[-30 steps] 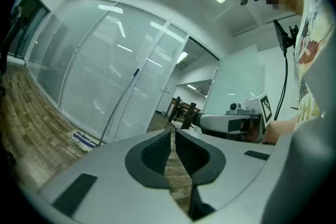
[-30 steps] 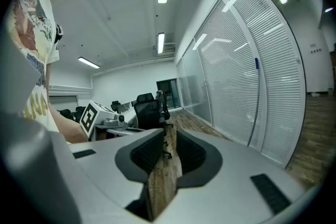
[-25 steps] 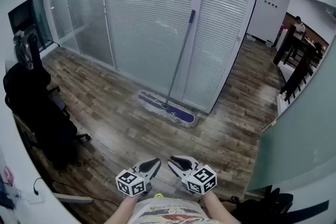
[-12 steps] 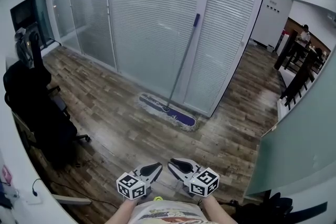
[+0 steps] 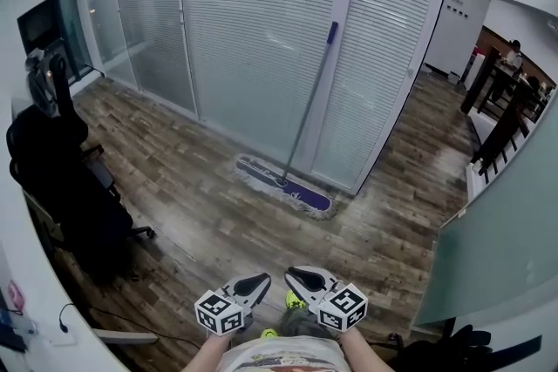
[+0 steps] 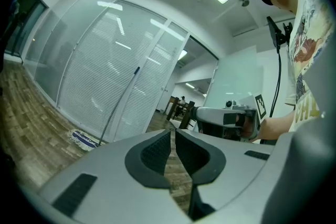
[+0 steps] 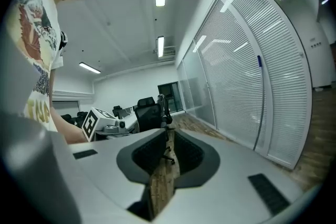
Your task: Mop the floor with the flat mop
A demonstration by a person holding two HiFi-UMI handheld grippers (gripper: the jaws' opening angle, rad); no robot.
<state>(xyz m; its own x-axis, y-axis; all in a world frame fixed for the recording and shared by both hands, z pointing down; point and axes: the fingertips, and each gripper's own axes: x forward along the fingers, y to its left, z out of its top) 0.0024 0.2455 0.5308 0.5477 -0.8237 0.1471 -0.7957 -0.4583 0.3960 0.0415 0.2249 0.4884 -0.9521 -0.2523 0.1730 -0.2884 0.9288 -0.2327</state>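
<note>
While the flat mop (image 5: 283,186) leans untouched against the partition (image 5: 244,30), the left tongs (image 5: 255,282) and the just-closed right tongs (image 5: 301,277) are closed and empty; next they should approach its handle (image 5: 307,109) and open.

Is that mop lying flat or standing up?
Standing tilted: the flat mop leans on the glass partition, head on the floor.

Your left hand-held gripper (image 6: 172,134) covers one end of the flat mop (image 6: 83,139) in its own view. In the head view, your forearms (image 5: 207,353) run off the bottom edge, and the person (image 5: 514,50) far off at the right is too small to make out.
</note>
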